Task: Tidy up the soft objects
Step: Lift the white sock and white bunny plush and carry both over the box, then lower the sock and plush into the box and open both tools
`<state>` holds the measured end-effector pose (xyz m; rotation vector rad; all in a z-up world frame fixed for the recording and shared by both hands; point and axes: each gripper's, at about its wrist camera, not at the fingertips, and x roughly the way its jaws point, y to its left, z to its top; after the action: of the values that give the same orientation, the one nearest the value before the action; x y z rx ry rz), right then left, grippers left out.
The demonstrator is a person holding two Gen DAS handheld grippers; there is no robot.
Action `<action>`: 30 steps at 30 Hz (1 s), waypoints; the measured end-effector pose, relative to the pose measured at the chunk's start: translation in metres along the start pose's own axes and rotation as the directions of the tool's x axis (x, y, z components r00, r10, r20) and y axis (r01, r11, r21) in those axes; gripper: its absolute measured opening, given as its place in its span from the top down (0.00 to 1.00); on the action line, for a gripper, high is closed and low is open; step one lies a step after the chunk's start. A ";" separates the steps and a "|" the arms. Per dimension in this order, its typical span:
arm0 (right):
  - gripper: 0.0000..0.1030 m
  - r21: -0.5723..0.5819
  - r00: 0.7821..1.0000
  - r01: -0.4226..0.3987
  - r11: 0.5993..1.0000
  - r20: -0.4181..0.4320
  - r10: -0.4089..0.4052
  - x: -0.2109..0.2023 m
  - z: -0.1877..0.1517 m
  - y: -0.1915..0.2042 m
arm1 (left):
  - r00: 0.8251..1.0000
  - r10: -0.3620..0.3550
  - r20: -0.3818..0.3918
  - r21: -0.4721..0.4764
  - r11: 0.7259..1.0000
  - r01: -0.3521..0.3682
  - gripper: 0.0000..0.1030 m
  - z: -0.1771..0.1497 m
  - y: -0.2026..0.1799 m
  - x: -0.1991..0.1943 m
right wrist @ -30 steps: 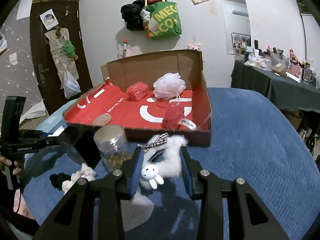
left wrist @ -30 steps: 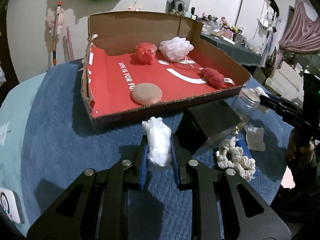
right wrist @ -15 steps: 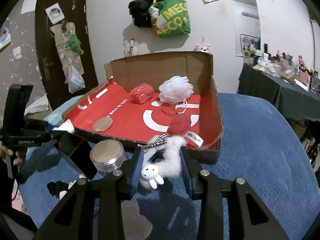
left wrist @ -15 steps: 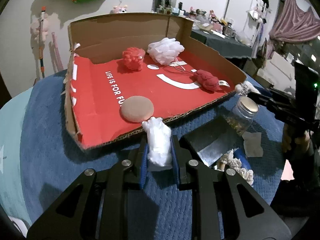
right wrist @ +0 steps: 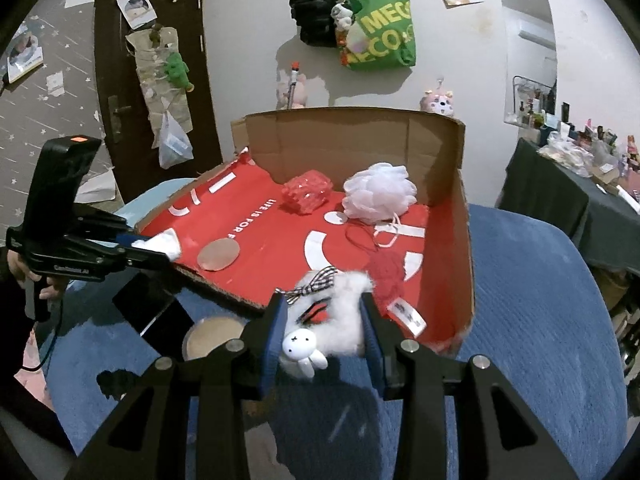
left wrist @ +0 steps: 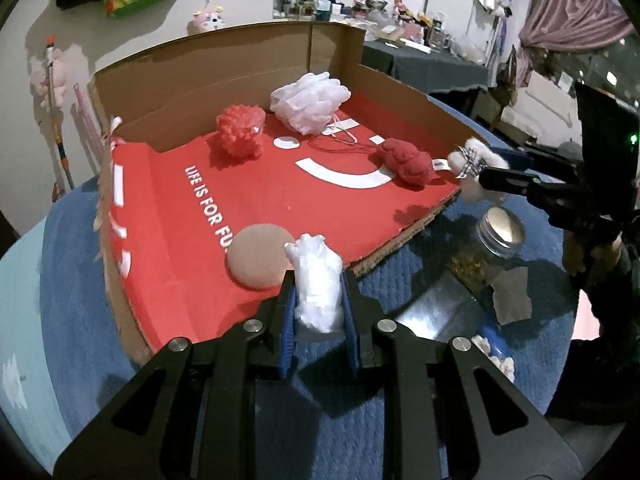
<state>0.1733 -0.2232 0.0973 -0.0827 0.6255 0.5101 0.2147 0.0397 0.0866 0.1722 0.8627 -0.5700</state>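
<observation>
Both claws have closed in on the open red-lined cardboard box (left wrist: 248, 200): left claw (left wrist: 319, 312) clenching a crumpled white wad (left wrist: 318, 280) over its front edge, right claw (right wrist: 324, 344) gripping a fluffy white bunny plush (right wrist: 340, 320) at its near corner, so both drops look imminent.

There was one cardboard box (left wrist: 224, 80) with a red floor. In it lay four soft things: one red pompom (left wrist: 241, 130), one white loofah (left wrist: 310, 102), one red knitted toy (left wrist: 408, 162) and one tan round puff (left wrist: 258, 256). Two grippers were in view, a left gripper (left wrist: 319, 304) and a right gripper (right wrist: 323, 332), each clamped on one soft thing: one white wad (left wrist: 318, 280) and one white fluffy toy (right wrist: 340, 312) bearing one checked bow (right wrist: 316, 282) and one small rabbit charm (right wrist: 301, 350). On the blue cloth (right wrist: 540, 320) stood one glass jar (left wrist: 486, 254) beside one black box (right wrist: 156, 316).
</observation>
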 end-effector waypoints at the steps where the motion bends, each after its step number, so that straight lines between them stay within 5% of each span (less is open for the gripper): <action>1: 0.62 -0.001 1.000 -0.004 1.000 -0.001 0.004 0.002 0.002 -0.001 | 1.000 0.001 -0.005 0.009 1.000 -0.001 0.81 0.003 0.000 0.003; 10: 0.62 0.002 0.994 -0.081 0.997 -0.077 0.081 0.042 0.025 -0.008 | 0.997 -0.058 -0.054 0.058 0.996 0.061 0.81 0.035 -0.008 0.032; 18: 0.62 0.021 0.966 -0.150 0.988 -0.210 0.151 0.094 0.039 -0.019 | 0.982 -0.116 -0.150 0.068 0.990 0.127 0.81 0.062 -0.019 0.073; 30: 0.61 -0.018 0.936 -0.161 0.987 -0.319 0.147 0.124 0.038 -0.015 | 0.972 -0.101 -0.214 0.052 0.992 0.114 0.81 0.066 -0.015 0.102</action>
<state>0.2867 -0.1740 0.0548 -0.1604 0.9410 0.6700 0.3026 -0.0380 0.0533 0.2486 1.0649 -0.6900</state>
